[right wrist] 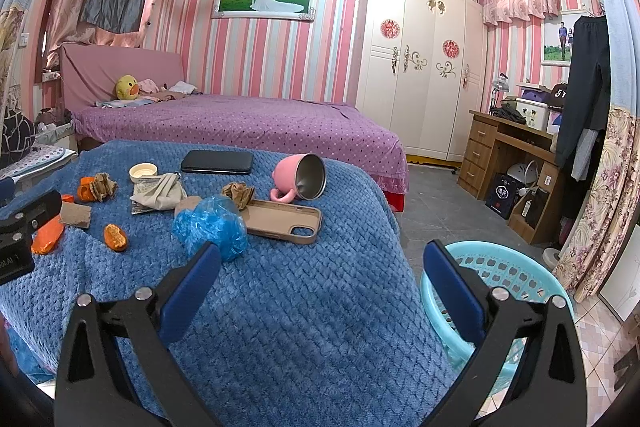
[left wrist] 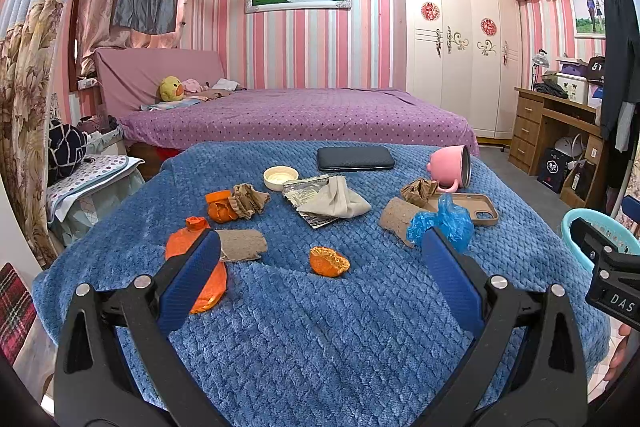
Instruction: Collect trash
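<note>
Pink-striped bedroom w/ a purple dotted bed [left wrist: 296, 115]; your work surface is the blue quilted fleece blanket [left wrist: 320, 327] in front of it.

Trash on blanket:
- Orange peel piece, cupped, pith side showing [left wrist: 329, 261], centre, lying apart from the rest.
- Crumpled orange plastic bag [left wrist: 188, 239], left, partly behind your left finger.
- Flat grey-brown cardboard scrap [left wrist: 244, 245], touching that bag.
- Crumpled blue plastic bag [right wrist: 210, 225], just beside the tan phone case [right wrist: 282, 221].
- Crumpled brown paper wad [right wrist: 239, 195], near the tipped-over pink mug [right wrist: 300, 181].

Non-trash nearby: black flat case [left wrist: 355, 159], white round lid [left wrist: 281, 177].

Left gripper [left wrist: 320, 263]: jaws spread wide, gripping nothing, peel piece btwn the tips in view. Contact w/ blanket can't be confirmed.

Right gripper [right wrist: 322, 263]: jaws spread wide, nothing held, over blanket's right edge. Turquoise perforated plastic basket [right wrist: 512, 267] sits on the floor beside that edge.
</note>
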Demonstrator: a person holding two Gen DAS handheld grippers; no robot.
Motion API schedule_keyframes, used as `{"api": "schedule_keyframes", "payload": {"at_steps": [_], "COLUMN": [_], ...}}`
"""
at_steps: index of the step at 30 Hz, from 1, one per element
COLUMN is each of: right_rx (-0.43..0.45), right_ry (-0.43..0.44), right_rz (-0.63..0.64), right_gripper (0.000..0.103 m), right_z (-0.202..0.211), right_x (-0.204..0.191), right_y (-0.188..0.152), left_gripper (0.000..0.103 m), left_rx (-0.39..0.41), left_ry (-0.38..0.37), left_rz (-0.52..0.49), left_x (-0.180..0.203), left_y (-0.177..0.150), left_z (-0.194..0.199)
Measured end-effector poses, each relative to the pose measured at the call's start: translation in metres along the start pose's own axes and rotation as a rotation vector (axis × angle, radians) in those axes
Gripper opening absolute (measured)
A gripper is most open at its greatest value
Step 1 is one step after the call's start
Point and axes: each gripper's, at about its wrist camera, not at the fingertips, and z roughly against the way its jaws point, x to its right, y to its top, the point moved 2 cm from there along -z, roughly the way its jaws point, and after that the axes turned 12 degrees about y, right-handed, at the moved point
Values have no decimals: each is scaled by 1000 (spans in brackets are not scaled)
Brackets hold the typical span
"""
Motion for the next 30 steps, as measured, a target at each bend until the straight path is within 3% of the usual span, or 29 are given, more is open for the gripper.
{"api": "schedule_keyframes", "payload": {"at_steps": [30], "right_rx": [-24], "right_ry": [-16], "right_rz": [-28], "right_gripper": [99], "right_z": [-8], "right_x": [6], "right_y": [-10], "left_gripper": [98], "left_rx": [-14], "left_ry": [-5], "left_rz": [-2], "left_x": [5], "left_y": [-7], "left_z": [-5]}}
